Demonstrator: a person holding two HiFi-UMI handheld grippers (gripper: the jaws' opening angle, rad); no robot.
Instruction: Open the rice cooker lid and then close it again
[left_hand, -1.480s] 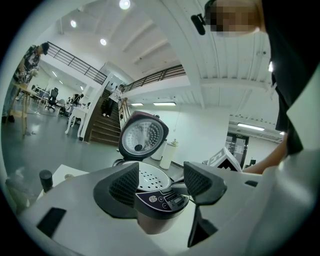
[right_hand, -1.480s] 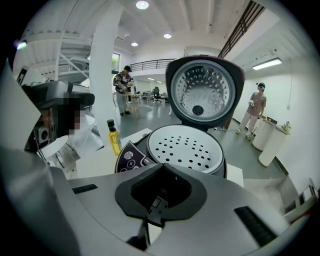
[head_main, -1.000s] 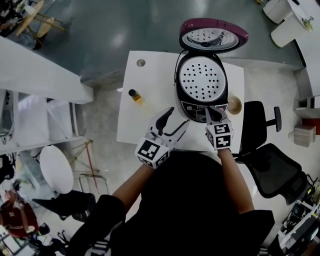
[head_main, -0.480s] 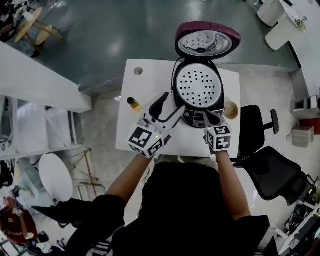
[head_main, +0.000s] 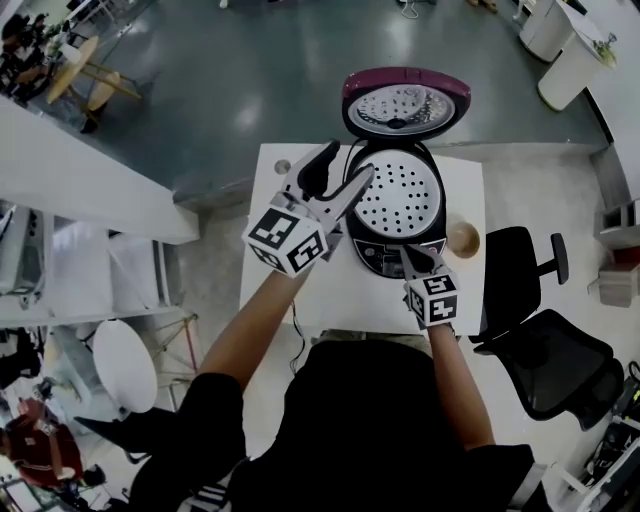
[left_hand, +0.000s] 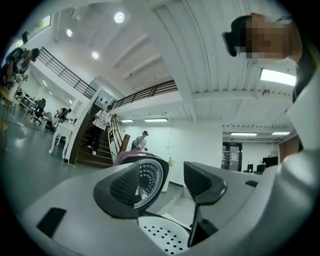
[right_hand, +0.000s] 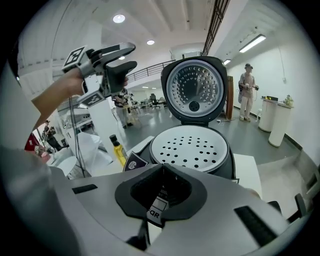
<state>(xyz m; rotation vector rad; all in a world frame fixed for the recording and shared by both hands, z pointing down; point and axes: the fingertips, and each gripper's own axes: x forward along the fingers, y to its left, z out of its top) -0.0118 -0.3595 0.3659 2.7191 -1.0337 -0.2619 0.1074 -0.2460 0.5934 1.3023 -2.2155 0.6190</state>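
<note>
The rice cooker (head_main: 375, 250) stood on the white table (head_main: 290, 290). Its maroon lid (head_main: 405, 105) was raised at the cooker's back, above the perforated steamer tray (head_main: 400, 195). The left gripper (head_main: 345, 165) hovered at the cooker's left side, jaws apart and empty. The right gripper (head_main: 418, 258) sat at the cooker's front panel, jaws pressed together.
</note>
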